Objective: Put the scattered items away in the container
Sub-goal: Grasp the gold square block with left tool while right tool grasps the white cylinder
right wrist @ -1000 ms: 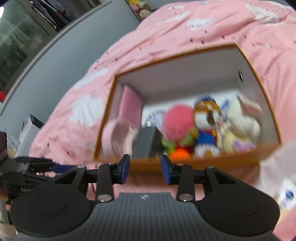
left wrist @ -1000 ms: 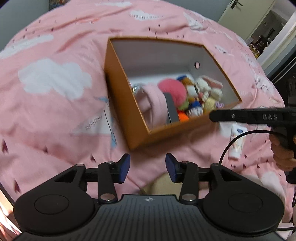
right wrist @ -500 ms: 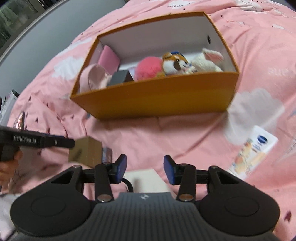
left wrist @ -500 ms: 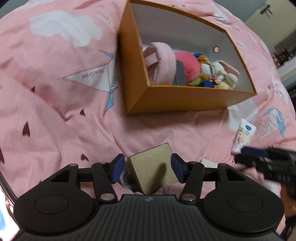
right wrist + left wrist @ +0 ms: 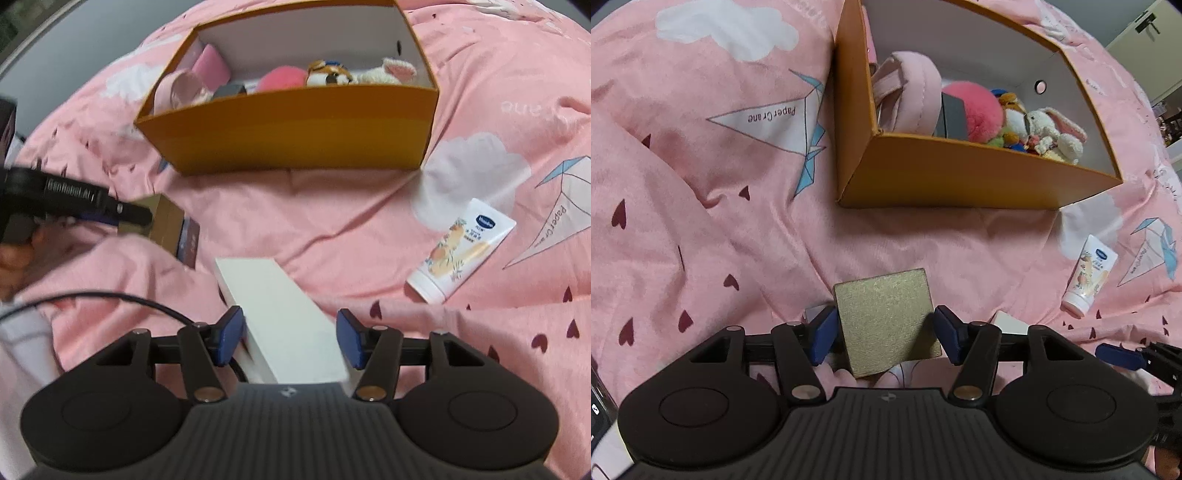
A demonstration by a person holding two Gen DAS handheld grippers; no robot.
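Observation:
An orange box point(image 5: 945, 173) point(image 5: 295, 136) lies on the pink bedspread with plush toys point(image 5: 1052, 134), a pink pompom and a pink pouch inside. My left gripper point(image 5: 884, 334) is open, its jaws on either side of a gold square box point(image 5: 886, 319) lying on the bed. My right gripper point(image 5: 288, 338) is open, its jaws on either side of a white box point(image 5: 284, 317). A lotion tube point(image 5: 458, 249) point(image 5: 1087, 275) lies on the bed to the right. The left gripper and gold box also show in the right wrist view point(image 5: 162, 221).
A small dark card point(image 5: 188, 240) lies beside the gold box. A black cable point(image 5: 110, 299) runs across the bedspread at the left. A grey wall and furniture stand beyond the bed's far edge.
Both grippers have dropped from over the orange box to the bed in front of it. The left now straddles the gold box, the right the white box.

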